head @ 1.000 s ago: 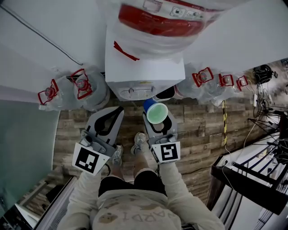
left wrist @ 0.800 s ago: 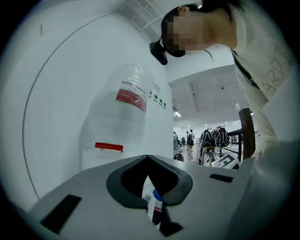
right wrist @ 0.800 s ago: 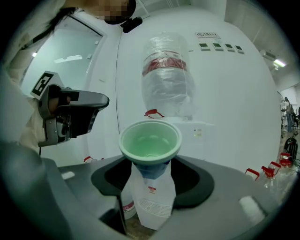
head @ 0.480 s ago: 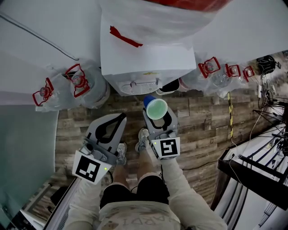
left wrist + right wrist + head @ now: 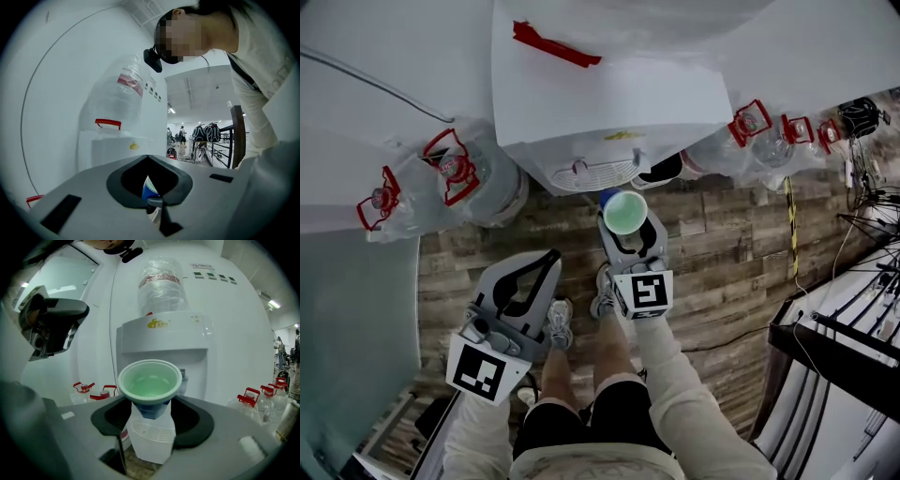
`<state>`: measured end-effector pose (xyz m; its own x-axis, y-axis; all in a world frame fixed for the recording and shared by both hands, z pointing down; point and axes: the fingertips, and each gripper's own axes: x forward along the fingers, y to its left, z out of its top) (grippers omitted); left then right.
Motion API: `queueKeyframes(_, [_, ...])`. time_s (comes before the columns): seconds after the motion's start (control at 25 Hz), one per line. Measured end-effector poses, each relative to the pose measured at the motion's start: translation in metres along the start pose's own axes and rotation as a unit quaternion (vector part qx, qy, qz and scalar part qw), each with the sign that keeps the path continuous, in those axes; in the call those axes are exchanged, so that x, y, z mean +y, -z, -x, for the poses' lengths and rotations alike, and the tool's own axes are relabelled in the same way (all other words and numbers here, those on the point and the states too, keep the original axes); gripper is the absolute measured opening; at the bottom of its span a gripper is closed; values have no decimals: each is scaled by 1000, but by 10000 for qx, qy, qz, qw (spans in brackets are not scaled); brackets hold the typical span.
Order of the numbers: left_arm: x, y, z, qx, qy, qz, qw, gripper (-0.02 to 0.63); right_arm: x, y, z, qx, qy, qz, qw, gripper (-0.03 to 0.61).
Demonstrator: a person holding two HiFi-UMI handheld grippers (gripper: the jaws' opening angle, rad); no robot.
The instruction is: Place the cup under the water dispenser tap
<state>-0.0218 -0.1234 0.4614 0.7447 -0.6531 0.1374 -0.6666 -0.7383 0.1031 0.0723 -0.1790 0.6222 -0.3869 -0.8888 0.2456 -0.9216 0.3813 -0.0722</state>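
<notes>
Over plank floor [image 5: 712, 253], cup [image 5: 625, 212] before dispenser [image 5: 609, 103]; bottles [image 5: 478, 183]

Mint-green cup [image 5: 625, 212] with blue base, white dispenser [image 5: 609, 103], red-capped clear bottles [image 5: 492, 187].

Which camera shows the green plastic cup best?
Right gripper view: the green plastic cup sits central, rim and inside clear. The head view shows it small from above; the left gripper view, only a blue sliver.

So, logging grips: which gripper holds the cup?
The right gripper: its jaws clasp the green-lined cup; the left gripper is shut on nothing.
</notes>
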Motion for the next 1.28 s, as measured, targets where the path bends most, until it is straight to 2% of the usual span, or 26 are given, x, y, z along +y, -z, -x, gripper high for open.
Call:
queueKeyframes(0.28, [1, 29, 4, 199, 165, -87, 9996, 6, -17, 43, -28, 162, 202, 10, 9997, 262])
queueKeyframes(0.64, [4, 50, 6, 278, 124, -48, 9995, 5, -44, 87, -53, 437, 422, 9, 9981, 262])
queueKeyframes(1.28, [16, 66, 5, 337, -147, 18, 9993, 6, -77, 128, -99, 895, 591, -252, 9939, 262])
